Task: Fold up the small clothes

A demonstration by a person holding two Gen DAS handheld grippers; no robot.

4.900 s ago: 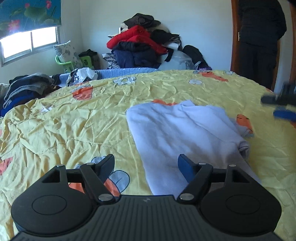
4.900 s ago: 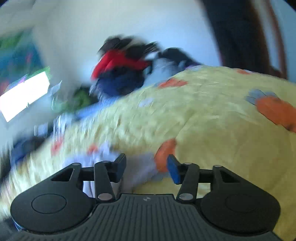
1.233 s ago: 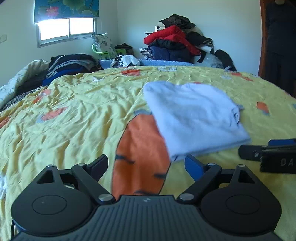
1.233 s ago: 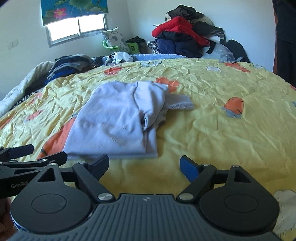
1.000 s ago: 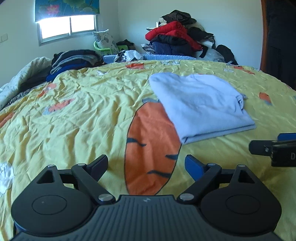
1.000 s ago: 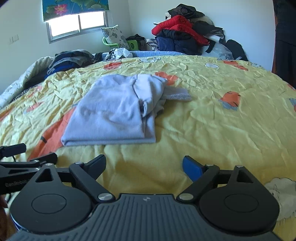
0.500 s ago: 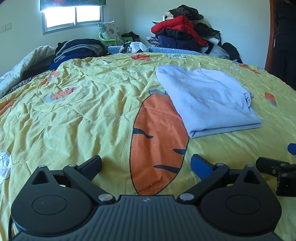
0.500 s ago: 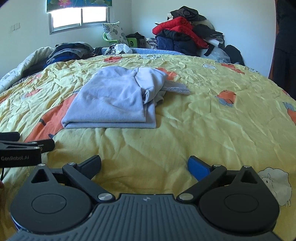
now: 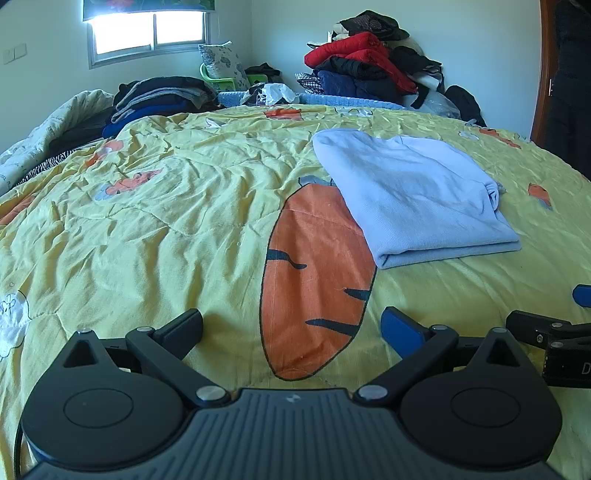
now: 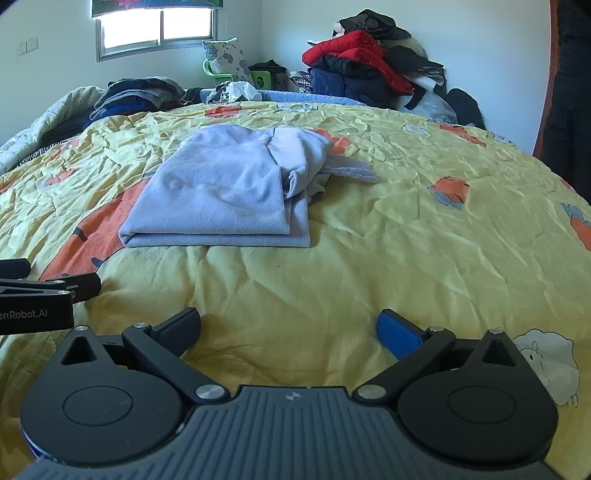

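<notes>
1. Nearest, the left gripper (image 9: 291, 325) is seen with its fingers spread wide apart; nothing is held between them, and only the yellow quilt (image 9: 147, 229) with its large orange carrot print (image 9: 314, 277) is framed in the gap.
2. Likewise, the right gripper (image 10: 288, 325) is shown fully spread and empty, poised above bare quilt, with a sheep print (image 10: 546, 362) just to its right.
3. Each gripper is caught at the edge of the other's view, so the two are placed side by side, near each other.
4. Further out, the light blue garment (image 10: 229, 188) is found lying folded on the quilt, apart from both grippers; its near edge is doubled over, and a loose bunched part is left at its right side.
5. Beyond the bed, a pile of clothes (image 9: 369, 66) is stacked against the wall, darker folded clothes (image 9: 162, 92) are laid near the window (image 9: 147, 33), and a person in dark clothing (image 9: 569, 74) is seen by the door.
</notes>
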